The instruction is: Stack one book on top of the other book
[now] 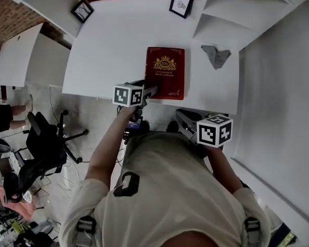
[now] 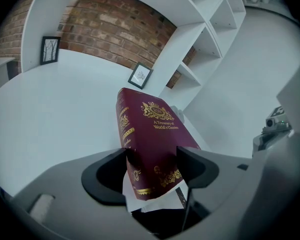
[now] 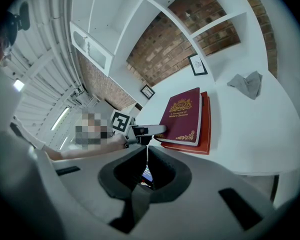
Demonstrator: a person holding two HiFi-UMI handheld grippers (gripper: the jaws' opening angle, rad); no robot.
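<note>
Maroon book [image 1: 165, 71] atop red book [image 3: 205, 129], left gripper [image 2: 151, 156] clamped on it, right gripper [image 3: 146, 156] closed empty, grey cloth [image 1: 216, 55] nearby.

White table [image 1: 118, 45] with lower red book [image 3: 206, 126], grey cloth [image 1: 216, 55], framed pictures [image 1: 181, 4]

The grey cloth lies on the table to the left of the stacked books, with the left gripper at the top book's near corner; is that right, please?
Not quite: the head view shows the grey cloth to the right of the stacked books, not the left. It does lie on the table, and the left gripper is at the top book's near corner.
</note>
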